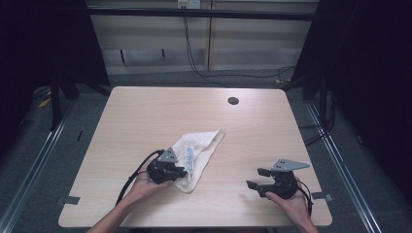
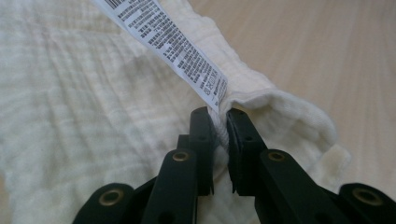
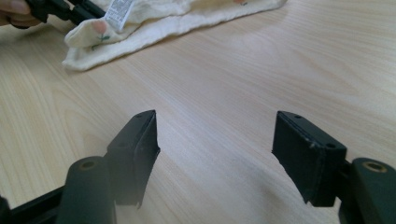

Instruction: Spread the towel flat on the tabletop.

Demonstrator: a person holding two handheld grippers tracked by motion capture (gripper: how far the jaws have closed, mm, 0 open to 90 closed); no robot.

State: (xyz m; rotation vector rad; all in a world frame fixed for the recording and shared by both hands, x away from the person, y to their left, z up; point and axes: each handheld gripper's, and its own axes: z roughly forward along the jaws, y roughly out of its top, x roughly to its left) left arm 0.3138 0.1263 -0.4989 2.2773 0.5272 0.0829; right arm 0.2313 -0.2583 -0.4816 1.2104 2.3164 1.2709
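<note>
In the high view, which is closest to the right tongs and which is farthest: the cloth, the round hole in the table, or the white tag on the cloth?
From the right tongs:
1. The cloth, to their left; its near corner is closest.
2. The white tag, on the cloth beside the left tongs, a little farther.
3. The round hole, toward the table's far edge, farthest.

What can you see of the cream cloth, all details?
The cream cloth looks like soft, crinkled cotton gauze, hemmed along its edges, with small peach flower prints on its underside. A white care label with black print is sewn in at the hem. It lies crumpled and partly folded on the wooden table, toward the left front. The left gripper has its fingers shut on the hem beside the label. The right gripper sits open, apart from it.
</note>
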